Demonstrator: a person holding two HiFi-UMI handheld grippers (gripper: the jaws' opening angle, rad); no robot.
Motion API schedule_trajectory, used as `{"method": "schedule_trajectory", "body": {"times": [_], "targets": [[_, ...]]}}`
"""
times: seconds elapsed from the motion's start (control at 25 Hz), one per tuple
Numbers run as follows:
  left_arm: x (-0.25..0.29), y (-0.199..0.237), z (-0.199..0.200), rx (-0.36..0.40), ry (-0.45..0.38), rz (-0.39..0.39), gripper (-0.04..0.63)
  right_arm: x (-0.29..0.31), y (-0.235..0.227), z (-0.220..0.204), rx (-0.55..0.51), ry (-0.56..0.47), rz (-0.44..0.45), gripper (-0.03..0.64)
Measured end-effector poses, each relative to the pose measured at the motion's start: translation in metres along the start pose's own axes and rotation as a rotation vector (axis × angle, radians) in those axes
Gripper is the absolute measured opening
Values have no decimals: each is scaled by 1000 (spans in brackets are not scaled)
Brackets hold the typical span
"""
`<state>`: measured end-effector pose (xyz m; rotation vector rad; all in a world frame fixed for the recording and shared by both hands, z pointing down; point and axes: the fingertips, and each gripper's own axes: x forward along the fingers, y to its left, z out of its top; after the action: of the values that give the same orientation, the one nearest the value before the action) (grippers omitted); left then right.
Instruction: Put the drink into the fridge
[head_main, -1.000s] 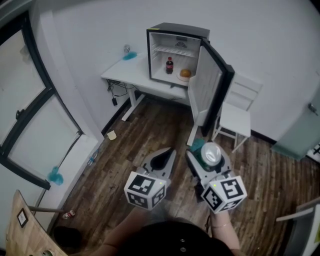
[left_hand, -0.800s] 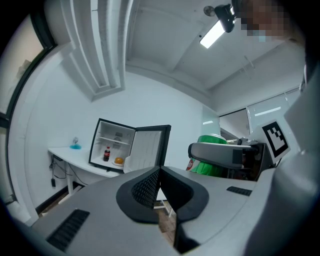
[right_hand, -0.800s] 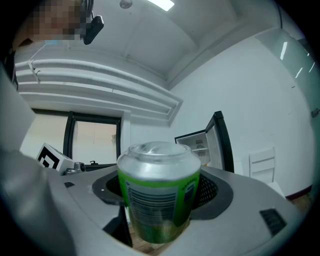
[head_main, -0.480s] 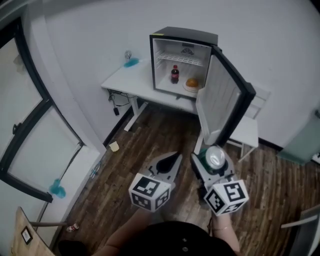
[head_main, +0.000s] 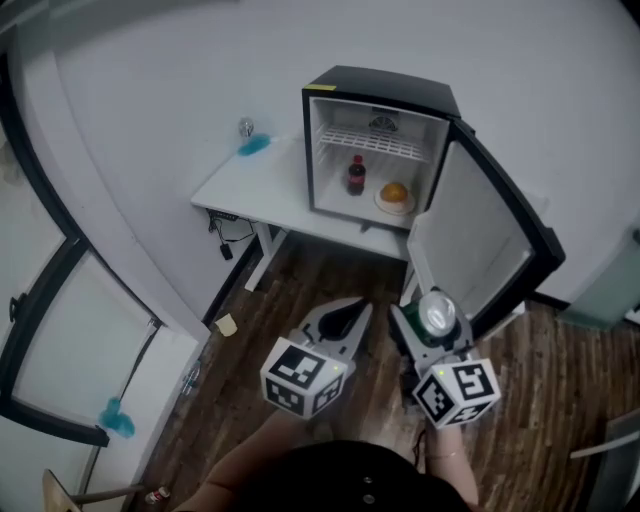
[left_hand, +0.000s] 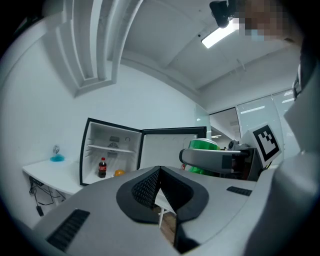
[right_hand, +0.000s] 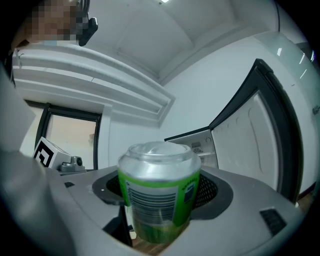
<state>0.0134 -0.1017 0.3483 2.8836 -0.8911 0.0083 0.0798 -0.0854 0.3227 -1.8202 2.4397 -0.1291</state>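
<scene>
A green drink can (right_hand: 159, 192) with a silver top stands upright between the jaws of my right gripper (head_main: 432, 325), which is shut on it; the can (head_main: 435, 315) shows from above in the head view. My left gripper (head_main: 340, 322) is shut with nothing in it, level with the right one. A small black fridge (head_main: 380, 150) stands open on a white table (head_main: 260, 185), still well ahead of both grippers. Inside it are a dark cola bottle (head_main: 356, 176) and an orange item on a plate (head_main: 394, 195). In the left gripper view the can (left_hand: 202, 146) shows at right.
The fridge door (head_main: 495, 250) swings out to the right, toward me. A small blue item (head_main: 252, 145) sits at the table's far left. The floor is dark wood (head_main: 290, 300). A glass partition with black frames (head_main: 40, 320) runs along the left.
The fridge has come closer and more central in the head view as I move toward it. Both grippers keep their pose, the can still held.
</scene>
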Motion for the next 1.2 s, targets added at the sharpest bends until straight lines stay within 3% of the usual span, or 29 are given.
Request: {"method": "schedule_trajectory", "body": {"times": [0.48, 0.84, 1.2], "targets": [[42, 67, -6, -60, 25, -48, 6, 67, -20, -19, 14, 48, -74, 344], [76, 112, -21, -60, 52, -50, 6, 122, -47, -18, -1, 22, -70, 344], [144, 168, -15, -76, 57, -41, 6, 201, -93, -11, -27, 28, -54, 344]]}}
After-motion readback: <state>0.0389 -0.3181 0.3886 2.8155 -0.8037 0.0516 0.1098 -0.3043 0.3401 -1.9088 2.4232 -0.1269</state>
